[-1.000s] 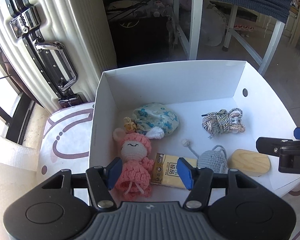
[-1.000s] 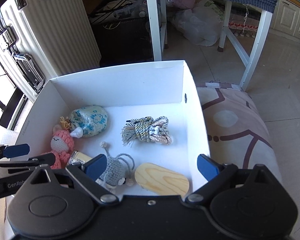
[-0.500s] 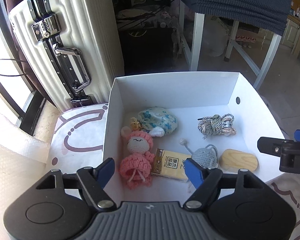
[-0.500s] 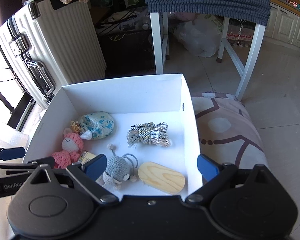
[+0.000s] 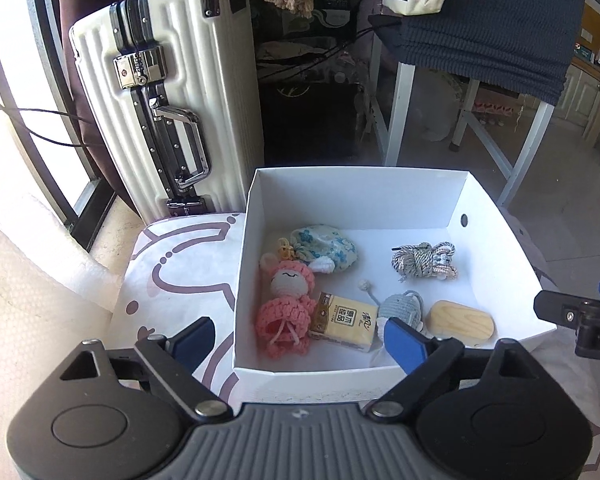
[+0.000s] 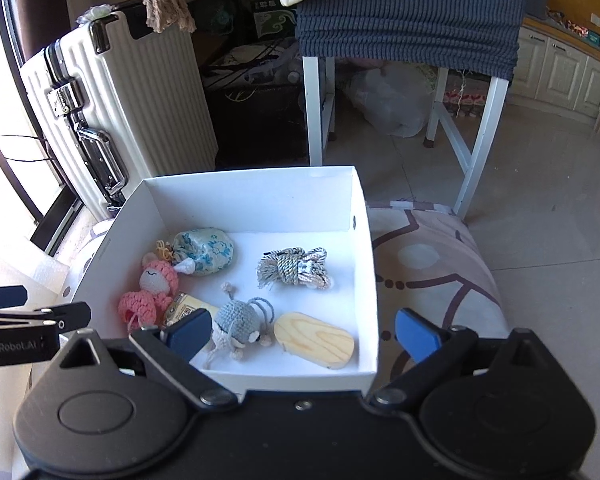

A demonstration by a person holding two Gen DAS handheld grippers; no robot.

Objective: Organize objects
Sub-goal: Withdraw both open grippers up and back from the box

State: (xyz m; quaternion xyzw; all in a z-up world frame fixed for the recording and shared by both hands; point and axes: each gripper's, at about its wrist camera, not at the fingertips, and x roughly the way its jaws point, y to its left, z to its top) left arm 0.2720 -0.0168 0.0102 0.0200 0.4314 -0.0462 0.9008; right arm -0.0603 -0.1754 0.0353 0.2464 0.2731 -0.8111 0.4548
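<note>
Left wrist view looks down on a white box (image 5: 340, 196) resting on a patterned cushion (image 5: 172, 276), with the left gripper (image 5: 296, 338) held above the box's near-left corner, its jaws spread wide and gripping nothing. Inside the box, along the left wall, a pink doll (image 5: 286, 308) lies face up, its head touching a floral pouch (image 5: 326, 248) just behind it. Beside the doll's skirt sits a tissue pack (image 5: 346, 320), and next to that a grey crochet mouse (image 5: 402, 306), then a wooden block (image 5: 460, 320) near the right wall. A rope bundle (image 5: 424, 260) lies apart from these, toward the far right of the floor. The right gripper (image 6: 304, 334) hovers over the box's near edge, likewise wide apart and empty; one finger is over the tissue pack (image 6: 184, 308) and mouse (image 6: 240, 322), the other outside the right wall above the cushion (image 6: 432, 264). From this side the block (image 6: 314, 338) sits close to the near wall and the rope (image 6: 294, 268) near the middle. A white suitcase (image 5: 168, 112) stands upright behind the box's left corner.
</note>
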